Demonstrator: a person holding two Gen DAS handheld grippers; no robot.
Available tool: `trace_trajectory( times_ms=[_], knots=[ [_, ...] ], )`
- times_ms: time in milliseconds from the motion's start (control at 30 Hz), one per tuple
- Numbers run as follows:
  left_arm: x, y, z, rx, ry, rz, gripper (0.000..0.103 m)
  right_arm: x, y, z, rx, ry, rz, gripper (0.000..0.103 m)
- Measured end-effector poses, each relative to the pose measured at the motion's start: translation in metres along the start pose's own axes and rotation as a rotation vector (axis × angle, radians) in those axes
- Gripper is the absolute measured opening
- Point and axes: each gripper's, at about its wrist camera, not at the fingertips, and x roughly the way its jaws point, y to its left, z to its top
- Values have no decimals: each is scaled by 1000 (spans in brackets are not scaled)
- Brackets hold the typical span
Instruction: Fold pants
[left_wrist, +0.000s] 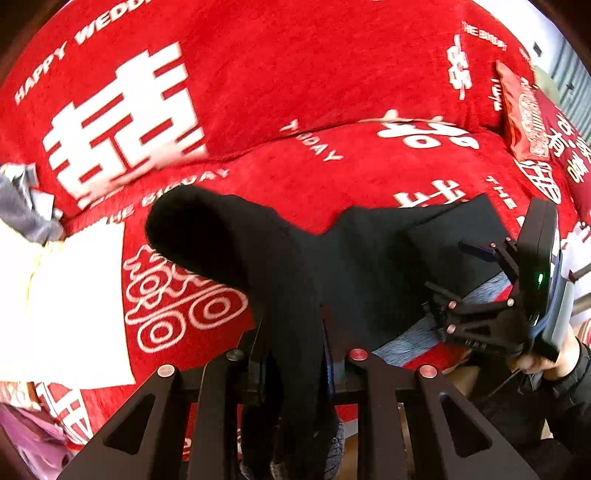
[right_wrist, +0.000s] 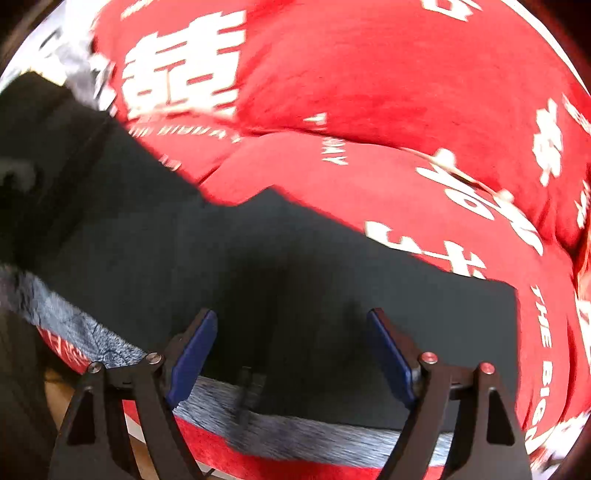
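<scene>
Black pants (left_wrist: 354, 266) with a grey fleece lining lie on a red bed cover. My left gripper (left_wrist: 291, 354) is shut on a fold of the black pants, which drapes over and between its fingers and hides the tips. In the left wrist view my right gripper (left_wrist: 465, 280) hovers over the pants' right part. In the right wrist view the pants (right_wrist: 295, 258) spread flat below my right gripper (right_wrist: 291, 325), which is open and empty, its blue pads (right_wrist: 192, 354) wide apart just above the cloth. Grey lining (right_wrist: 295, 439) shows along the near edge.
The red cover with white lettering (left_wrist: 295, 92) fills the background, rising to a bulge behind the pants. A white cloth (left_wrist: 74, 306) and a grey garment (left_wrist: 22, 206) lie at the left. A red printed pillow (left_wrist: 524, 114) sits far right. Wooden floor (right_wrist: 59, 391) shows below the bed edge.
</scene>
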Motion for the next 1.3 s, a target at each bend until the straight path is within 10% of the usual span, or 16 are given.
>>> trace_trajectory(
  times_ms=[533, 733, 867, 1033, 1100, 1133, 1167, 1300],
  knots=[
    [-29, -184, 91, 272, -49, -172, 10, -37, -115, -52, 127, 29, -199, 85],
    [32, -269, 105, 361, 35, -204, 3, -37, -143, -77, 185, 65, -201, 85],
    [102, -268, 102, 278, 199, -192, 3, -31, -154, -99, 231, 84, -122, 85],
    [75, -227, 101, 189, 138, -249, 3, -37, -162, -111, 292, 48, -78, 85],
    [62, -203, 92, 176, 121, -203, 31, -44, -168, -111, 323, 22, -57, 86],
    [64, -197, 89, 172, 111, -164, 83, -49, -170, -111, 344, 2, -25, 86],
    [60, -184, 81, 152, 78, -98, 101, -55, -171, -110, 365, -24, 24, 86],
    [60, -145, 44, 91, 43, -15, 102, -60, -158, -102, 351, -65, 147, 90]
  ],
)
